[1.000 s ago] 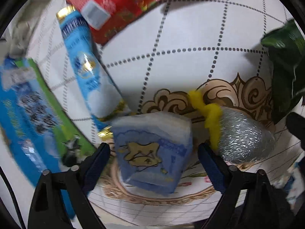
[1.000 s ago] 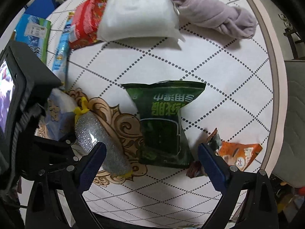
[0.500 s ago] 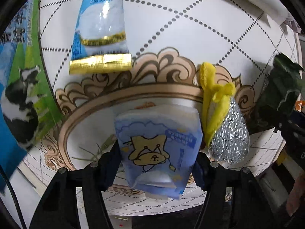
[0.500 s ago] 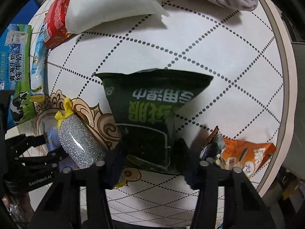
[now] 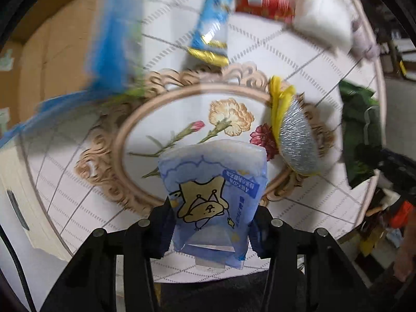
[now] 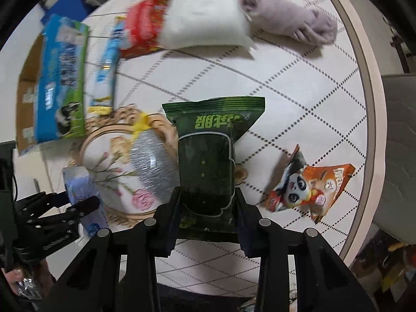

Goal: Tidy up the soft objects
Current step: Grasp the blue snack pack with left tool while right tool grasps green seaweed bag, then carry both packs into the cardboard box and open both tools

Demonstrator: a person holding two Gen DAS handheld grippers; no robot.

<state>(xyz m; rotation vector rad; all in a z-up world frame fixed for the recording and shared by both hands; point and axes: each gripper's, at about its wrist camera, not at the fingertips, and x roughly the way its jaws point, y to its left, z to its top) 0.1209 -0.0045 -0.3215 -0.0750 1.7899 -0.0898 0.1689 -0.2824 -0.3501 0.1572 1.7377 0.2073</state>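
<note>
Round and white, the tablecloth (image 6: 299, 83) with its dotted lattice fills both of my views, a flower medallion (image 5: 182, 119) at its centre. Far ahead of my right gripper (image 6: 206, 213) lie a white pillow-like pack (image 6: 205, 23) and a lilac cloth bundle (image 6: 288, 23); ahead to its left, a blue-green milk carton (image 6: 61, 83). That gripper's jaws have just been closing and now pinch the dark green snack bag (image 6: 208, 161) by its near end. Just left of the bag rests a silver scrubber (image 6: 153, 166) with a yellow tie; to the right, an orange panda packet (image 6: 309, 184). My left gripper (image 5: 212, 223), jaws also just closing, clamps a blue tissue pack (image 5: 213, 195), lifted over the medallion.
</note>
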